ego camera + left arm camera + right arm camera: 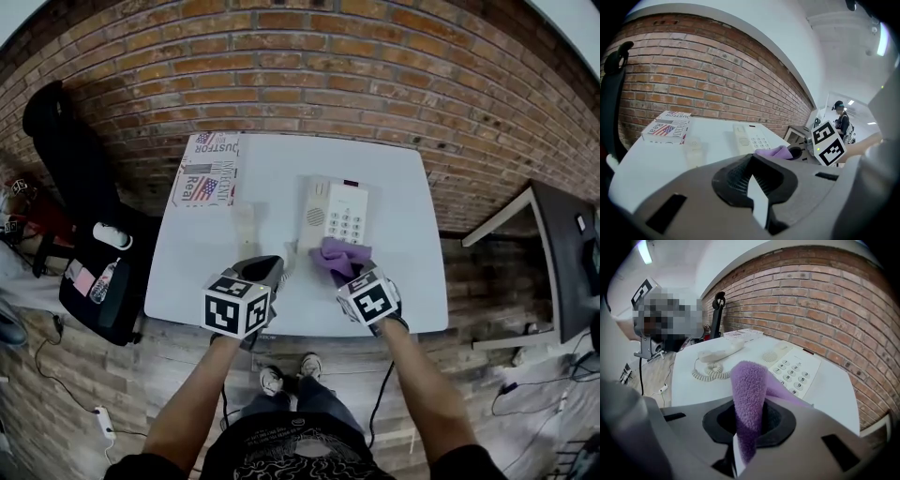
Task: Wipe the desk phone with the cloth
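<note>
A cream desk phone [335,213] sits in the middle of the white table [412,272]. Its handset [246,229] lies off the cradle to the left, joined by a coiled cord [290,263]. My right gripper [357,275] is shut on a purple cloth [338,255], which drapes over the phone's near edge. In the right gripper view the cloth [749,399] stands up between the jaws, with the keypad [793,367] just beyond. My left gripper [264,271] hovers shut and empty near the front edge, beside the cord. From the left gripper view the phone [752,137] lies ahead.
A flat box with a flag print [208,171] lies at the table's back left corner. A brick wall runs behind the table. A black chair with bags [84,216] stands to the left and a dark side table [562,244] to the right.
</note>
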The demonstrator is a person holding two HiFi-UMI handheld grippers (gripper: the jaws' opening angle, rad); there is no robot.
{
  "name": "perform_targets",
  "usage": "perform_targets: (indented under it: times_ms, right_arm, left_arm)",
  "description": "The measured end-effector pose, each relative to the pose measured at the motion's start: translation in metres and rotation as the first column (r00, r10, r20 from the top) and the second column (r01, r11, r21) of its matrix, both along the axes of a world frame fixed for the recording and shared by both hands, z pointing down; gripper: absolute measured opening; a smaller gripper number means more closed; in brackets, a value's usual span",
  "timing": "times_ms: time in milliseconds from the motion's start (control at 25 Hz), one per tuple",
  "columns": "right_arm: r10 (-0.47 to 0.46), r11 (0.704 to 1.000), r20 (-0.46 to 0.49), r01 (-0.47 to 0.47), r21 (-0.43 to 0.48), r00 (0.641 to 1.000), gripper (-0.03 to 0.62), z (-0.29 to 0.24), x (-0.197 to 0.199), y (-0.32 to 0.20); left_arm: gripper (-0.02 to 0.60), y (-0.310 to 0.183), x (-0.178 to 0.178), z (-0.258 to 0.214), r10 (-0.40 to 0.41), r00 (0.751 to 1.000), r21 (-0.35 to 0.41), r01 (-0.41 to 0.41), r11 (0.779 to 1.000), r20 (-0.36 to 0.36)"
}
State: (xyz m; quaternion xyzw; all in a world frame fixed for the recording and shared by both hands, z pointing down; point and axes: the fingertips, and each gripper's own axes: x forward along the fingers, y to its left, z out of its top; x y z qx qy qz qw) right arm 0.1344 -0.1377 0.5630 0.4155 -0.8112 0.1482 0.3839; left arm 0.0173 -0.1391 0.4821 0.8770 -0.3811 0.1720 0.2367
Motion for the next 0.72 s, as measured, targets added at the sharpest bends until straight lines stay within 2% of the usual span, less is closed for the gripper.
perform_targets:
  times_ms: [280, 440, 720]
  right_arm:
    - [0.065, 0.997, -0.023, -0.064, 0.034, 0.998, 0.046, -0.027, 0.002, 0.003]
    - [0.103, 0.991, -0.019, -0.101, 0.091, 0.995, 0.046, -0.061, 0.005, -0.008]
    - [0.113, 0.98, -0.028, -0.106, 0.168, 0.993, 0.046, -0.104, 0.005, -0.04]
  left_arm:
    - [0.006, 0.001, -0.013, -0.005, 0.032, 0.999, 0.016, -0.032, 0.999, -0.022]
    - [0.006, 0.001, -0.016, -0.009, 0.056, 0.998, 0.023, -0.055, 0.998, -0.035]
    - [0.006, -0.005, -0.021, -0.011, 0.08, 0.996, 0.028, -0.079, 0.996, -0.046]
